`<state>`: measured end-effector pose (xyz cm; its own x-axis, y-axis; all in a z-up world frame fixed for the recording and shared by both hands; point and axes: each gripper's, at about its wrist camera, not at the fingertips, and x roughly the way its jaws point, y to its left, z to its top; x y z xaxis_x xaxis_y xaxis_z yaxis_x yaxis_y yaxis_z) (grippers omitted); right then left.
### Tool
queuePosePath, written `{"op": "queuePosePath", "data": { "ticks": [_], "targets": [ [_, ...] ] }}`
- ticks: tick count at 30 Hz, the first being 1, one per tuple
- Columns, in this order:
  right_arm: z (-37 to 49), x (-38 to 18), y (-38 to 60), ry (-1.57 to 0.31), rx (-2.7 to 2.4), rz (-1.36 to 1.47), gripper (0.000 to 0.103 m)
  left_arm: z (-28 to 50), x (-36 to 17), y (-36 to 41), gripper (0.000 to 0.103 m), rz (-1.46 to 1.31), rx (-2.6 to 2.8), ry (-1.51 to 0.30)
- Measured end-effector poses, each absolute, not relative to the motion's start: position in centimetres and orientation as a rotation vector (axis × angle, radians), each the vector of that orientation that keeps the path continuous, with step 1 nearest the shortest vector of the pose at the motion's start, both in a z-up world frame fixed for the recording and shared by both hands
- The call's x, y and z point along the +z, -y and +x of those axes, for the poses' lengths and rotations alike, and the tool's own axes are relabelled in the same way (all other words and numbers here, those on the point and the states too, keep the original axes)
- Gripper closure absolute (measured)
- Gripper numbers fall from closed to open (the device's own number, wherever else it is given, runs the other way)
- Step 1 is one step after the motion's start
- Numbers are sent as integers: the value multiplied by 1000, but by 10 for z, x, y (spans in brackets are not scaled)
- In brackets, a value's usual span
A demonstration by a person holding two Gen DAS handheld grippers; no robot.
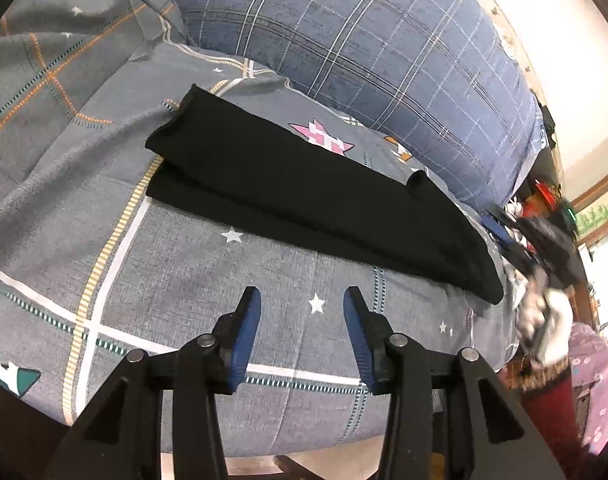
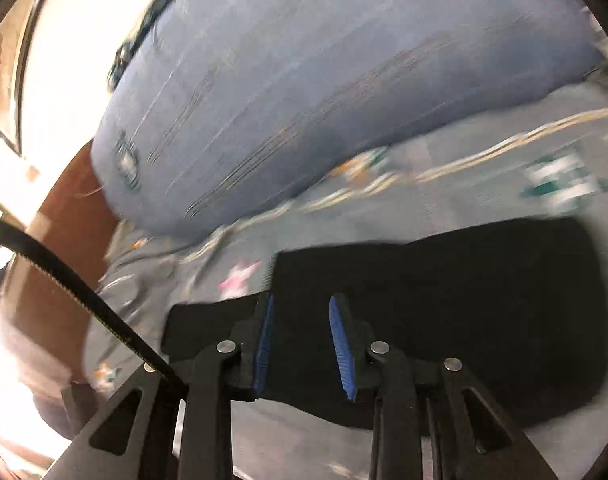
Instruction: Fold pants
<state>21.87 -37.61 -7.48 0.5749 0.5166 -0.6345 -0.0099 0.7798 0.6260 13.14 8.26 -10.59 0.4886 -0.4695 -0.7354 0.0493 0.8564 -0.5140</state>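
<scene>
The black pants (image 1: 304, 196) lie folded into a long strip on the grey patterned bedsheet (image 1: 184, 280). My left gripper (image 1: 302, 300) is open and empty, hovering over the sheet on the near side of the pants, apart from them. In the blurred right wrist view the pants (image 2: 443, 304) fill the lower middle. My right gripper (image 2: 300, 308) is open just above their near end, with nothing between its blue pads (image 2: 339, 344). The other gripper shows blurred at the right edge of the left wrist view.
A large blue plaid duvet roll (image 1: 363, 48) lies behind the pants and also shows in the right wrist view (image 2: 304, 100). A grey checked pillow (image 1: 56, 48) sits at the far left. Beyond the bed's right edge is cluttered furniture (image 1: 543, 208).
</scene>
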Motion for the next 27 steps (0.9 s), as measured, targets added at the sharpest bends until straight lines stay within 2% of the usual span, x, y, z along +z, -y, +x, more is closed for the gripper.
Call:
{"op": "queuePosePath", "data": {
  "ticks": [7, 9, 13, 20, 27],
  "targets": [
    [309, -145, 324, -1098, 287, 672, 70, 117, -98, -111, 57, -481, -278, -969],
    [312, -155, 326, -1078, 249, 700, 70, 113, -99, -126, 57, -507, -258, -956],
    [305, -134, 317, -1044, 174, 596, 68, 106, -105, -159, 56, -562, -226, -932],
    [263, -83, 193, -1026, 513, 304, 67, 104, -128, -190, 56, -692, -199, -928],
    [228, -105, 38, -1049, 735, -60, 63, 85, -125, -208, 56, -675, -167, -890]
  ]
}}
